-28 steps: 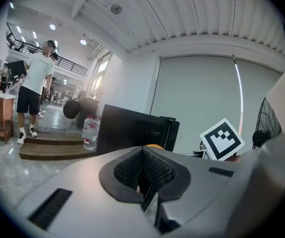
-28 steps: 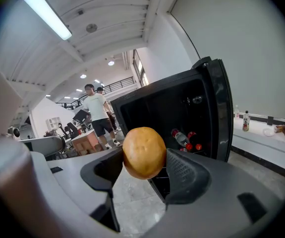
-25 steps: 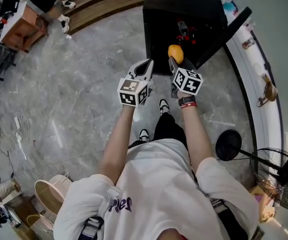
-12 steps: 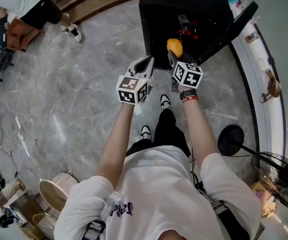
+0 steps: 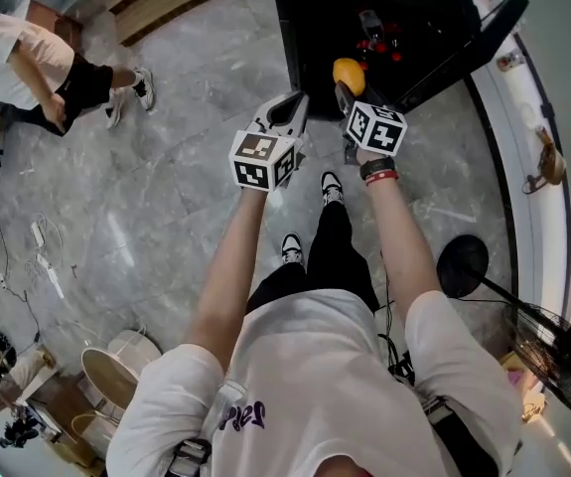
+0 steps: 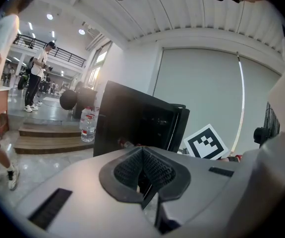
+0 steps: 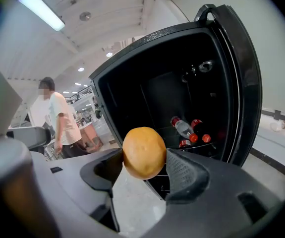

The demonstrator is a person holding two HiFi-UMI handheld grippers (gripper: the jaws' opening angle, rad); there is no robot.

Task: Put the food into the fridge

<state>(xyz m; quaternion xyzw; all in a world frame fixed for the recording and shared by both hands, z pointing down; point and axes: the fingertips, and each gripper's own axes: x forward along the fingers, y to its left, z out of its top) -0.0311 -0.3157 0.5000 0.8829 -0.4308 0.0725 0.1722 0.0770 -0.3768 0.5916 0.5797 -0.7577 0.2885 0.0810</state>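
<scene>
My right gripper [image 7: 144,165] is shut on an orange [image 7: 143,152], held in front of the open black fridge [image 7: 182,83]. In the head view the orange [image 5: 349,74] sits just at the fridge [image 5: 364,8] opening, above the right gripper [image 5: 350,92]. Red-capped bottles [image 7: 187,130] lie on a shelf inside. The fridge door [image 7: 244,83] stands open to the right. My left gripper [image 5: 283,117] hovers beside the right one, left of the fridge front; its pads [image 6: 142,170] meet with nothing between them.
A person in a white shirt [image 5: 27,63] walks on the grey marble floor at the upper left. A water bottle [image 6: 86,125] stands on wooden steps beside the fridge. A floor fan [image 5: 563,336] stands at the right, baskets [image 5: 116,376] at the lower left.
Both grippers and the orange have edged slightly up toward the fridge. The person at the upper left has walked further into view.
</scene>
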